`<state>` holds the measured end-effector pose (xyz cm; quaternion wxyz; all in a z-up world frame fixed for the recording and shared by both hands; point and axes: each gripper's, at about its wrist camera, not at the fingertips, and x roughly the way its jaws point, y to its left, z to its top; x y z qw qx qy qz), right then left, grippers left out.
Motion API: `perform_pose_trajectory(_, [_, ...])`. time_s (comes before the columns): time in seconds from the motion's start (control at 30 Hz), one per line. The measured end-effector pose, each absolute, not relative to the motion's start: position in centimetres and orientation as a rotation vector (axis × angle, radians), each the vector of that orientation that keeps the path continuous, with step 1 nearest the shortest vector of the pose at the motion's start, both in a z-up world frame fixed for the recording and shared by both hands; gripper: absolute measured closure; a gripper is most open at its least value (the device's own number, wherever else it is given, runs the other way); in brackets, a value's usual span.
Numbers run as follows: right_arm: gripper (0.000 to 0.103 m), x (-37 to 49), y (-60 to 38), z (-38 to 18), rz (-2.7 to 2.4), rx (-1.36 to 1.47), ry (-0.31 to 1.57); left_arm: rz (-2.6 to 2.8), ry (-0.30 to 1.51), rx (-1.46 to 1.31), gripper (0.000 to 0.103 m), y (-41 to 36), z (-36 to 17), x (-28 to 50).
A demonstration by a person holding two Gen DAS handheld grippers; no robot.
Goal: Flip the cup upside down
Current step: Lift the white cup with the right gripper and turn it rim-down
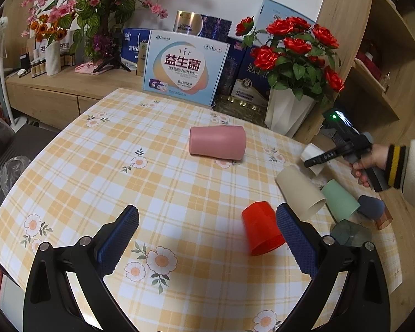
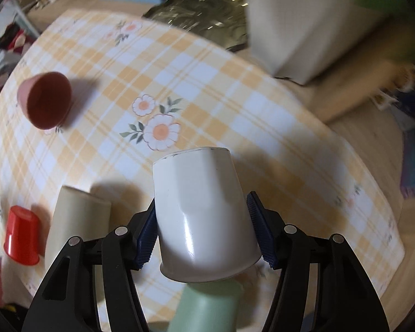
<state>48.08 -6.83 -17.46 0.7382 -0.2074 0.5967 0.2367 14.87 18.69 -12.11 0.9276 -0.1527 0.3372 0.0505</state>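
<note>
Gripping a white cup (image 2: 202, 213) by its sides, the right gripper (image 2: 204, 232) holds it clear of the worktop (image 2: 235, 88), likely for flipping. The left gripper (image 1: 207, 238) waits wide open beside a red cup (image 1: 260, 229).

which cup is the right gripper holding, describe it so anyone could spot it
On the yellow checked tablecloth, look near the white vase. The white cup is clamped in the right hand-held gripper, above the green cup: the only glossy white one.

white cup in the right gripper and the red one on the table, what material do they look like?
White cup: likely glossy hard plastic or glazed ceramic; sharp streak highlights, chipped-looking dark marks on base edge. Red cup: probably thin, slightly translucent plastic; the rim end glows lighter.
</note>
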Motion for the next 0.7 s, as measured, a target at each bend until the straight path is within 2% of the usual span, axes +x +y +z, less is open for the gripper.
perform_pose_trajectory(0.4, [0.044, 38.5, -21.5, -10.4, 0.358, -0.167, 1.144, 0.058, 0.668, -0.273, 0.006, 15.4, -10.8, 12.1])
perform_pose_trajectory(0.7, [0.044, 26.9, -30.8, -11.1, 0.277, 0.010, 1.124, 0.028, 0.674, -0.246, 0.006, 12.3, -10.4, 9.7])
